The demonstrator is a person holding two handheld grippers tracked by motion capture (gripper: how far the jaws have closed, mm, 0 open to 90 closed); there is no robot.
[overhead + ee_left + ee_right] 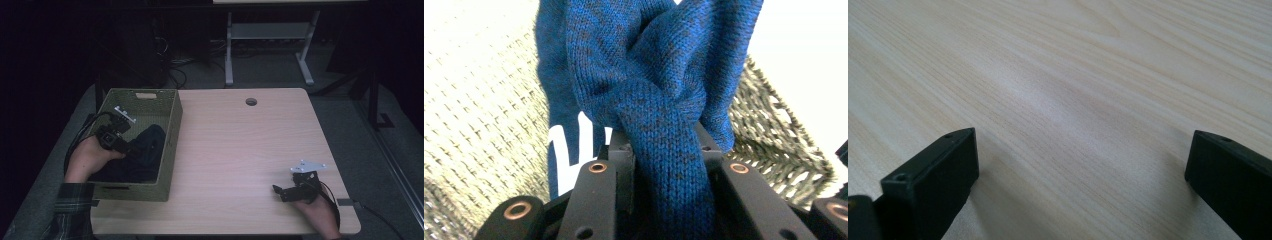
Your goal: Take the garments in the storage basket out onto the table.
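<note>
1. High view: the left gripper reaches into a green woven basket at the left of the pale wood worktop, its jaws clamped on a dark blue knit garment that lies bunched inside the basket.
2. Left gripper view: a thick fold of the blue knit garment is pinched between the two black jaws, the rest of the cloth hanging beyond them with white lettering partly showing; the basket's woven wall stands close on both sides.
3. The step in hand looks to be lifting the garment out of the basket. The person would do well to raise it straight up until the trailing cloth is above the rim, since a sideways pull could drag the light basket along or catch the knit on the weave.
4. The grip takes one fold only, so a slow, steady lift seems safest against the cloth slipping out.
5. Right gripper view: the right gripper hovers low over bare worktop, jaws spread wide and holding nothing. In the high view it sits near the front right edge, well apart from the basket, free to steady the rim or take a second hold on the garment.
</note>
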